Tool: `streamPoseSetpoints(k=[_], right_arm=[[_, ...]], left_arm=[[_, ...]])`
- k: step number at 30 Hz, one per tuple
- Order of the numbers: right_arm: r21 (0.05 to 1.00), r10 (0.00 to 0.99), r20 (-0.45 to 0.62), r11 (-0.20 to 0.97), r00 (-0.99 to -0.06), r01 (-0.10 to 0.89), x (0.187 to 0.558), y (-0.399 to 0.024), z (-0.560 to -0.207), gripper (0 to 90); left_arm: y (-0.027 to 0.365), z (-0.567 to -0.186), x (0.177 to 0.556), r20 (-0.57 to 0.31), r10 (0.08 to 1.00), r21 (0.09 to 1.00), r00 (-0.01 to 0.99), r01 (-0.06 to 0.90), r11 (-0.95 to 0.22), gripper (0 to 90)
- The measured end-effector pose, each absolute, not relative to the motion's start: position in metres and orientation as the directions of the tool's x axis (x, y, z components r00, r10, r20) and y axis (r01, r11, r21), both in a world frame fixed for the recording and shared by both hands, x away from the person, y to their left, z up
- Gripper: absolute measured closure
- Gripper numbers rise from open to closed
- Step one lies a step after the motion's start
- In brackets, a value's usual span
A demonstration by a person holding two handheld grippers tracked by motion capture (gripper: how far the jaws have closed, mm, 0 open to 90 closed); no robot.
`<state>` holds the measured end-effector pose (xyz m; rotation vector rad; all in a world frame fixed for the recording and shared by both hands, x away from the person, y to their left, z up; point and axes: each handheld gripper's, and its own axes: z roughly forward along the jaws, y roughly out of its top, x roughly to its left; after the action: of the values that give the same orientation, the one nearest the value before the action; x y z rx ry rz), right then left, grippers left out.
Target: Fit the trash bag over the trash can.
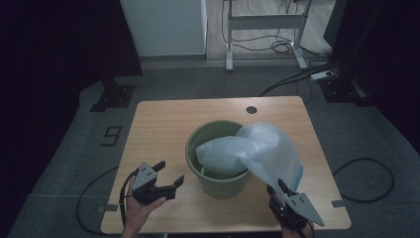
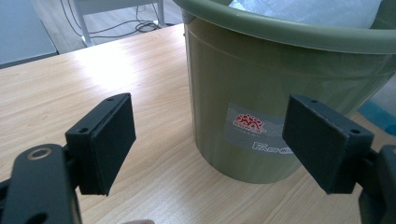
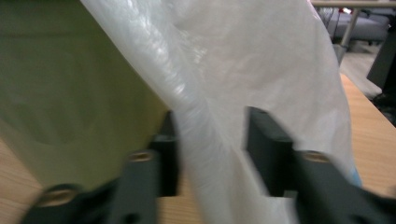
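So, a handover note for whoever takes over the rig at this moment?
Left tongs: open, empty, facing the bucket wall.
Right tongs: bag film between the jaws; grip unclear in the blurred view.
Bucket stands mid-table; the bag lies partly inside, its right side draped out over the rim.
Done: bag in the bucket.
Left: probably spreading it around the rim.

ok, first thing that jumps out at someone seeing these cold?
The round olive-green plastic bucket at the middle of the light wooden table, with a translucent white plastic bag spilling over its right rim. The right gripper has the bag's hanging edge between its jaws at the front right; the left gripper waits open at the bucket's left.
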<state>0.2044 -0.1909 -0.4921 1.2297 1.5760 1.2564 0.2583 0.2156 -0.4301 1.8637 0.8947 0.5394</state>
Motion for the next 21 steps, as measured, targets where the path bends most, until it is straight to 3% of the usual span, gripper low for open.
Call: streamPoseSetpoints(k=[4, 7, 9, 14, 16, 21], right_arm=[[0.985, 0.980, -0.028, 0.061, -0.196, 0.161, 0.208, -0.203, -0.482, 88.7], [0.990, 0.982, -0.057, 0.079, -0.182, 0.118, 0.210, -0.210, -0.469, 88.9], [0.993, 0.980, -0.105, 0.113, -0.171, 0.039, 0.213, -0.217, -0.444, 89.0], [0.990, 0.966, -0.138, 0.129, -0.218, -0.055, 0.223, -0.219, -0.402, 89.0], [0.989, 0.953, -0.136, 0.114, -0.271, -0.095, 0.230, -0.211, -0.373, 89.0], [0.980, 0.905, -0.177, 0.127, -0.386, -0.152, 0.236, -0.181, -0.342, 89.0]], left_arm=[[0.217, -0.426, 0.256, -0.012, 0.775, 0.904, 0.632, 0.338, -0.261, 17.1], [0.217, -0.424, 0.255, -0.010, 0.775, 0.907, 0.632, 0.332, -0.260, 17.2], [0.215, -0.421, 0.254, -0.004, 0.773, 0.910, 0.635, 0.323, -0.261, 17.3], [0.209, -0.416, 0.253, 0.009, 0.766, 0.910, 0.643, 0.311, -0.272, 17.4], [0.204, -0.412, 0.251, 0.021, 0.755, 0.913, 0.655, 0.295, -0.282, 17.4], [0.195, -0.403, 0.248, 0.030, 0.740, 0.920, 0.672, 0.270, -0.283, 17.4]])
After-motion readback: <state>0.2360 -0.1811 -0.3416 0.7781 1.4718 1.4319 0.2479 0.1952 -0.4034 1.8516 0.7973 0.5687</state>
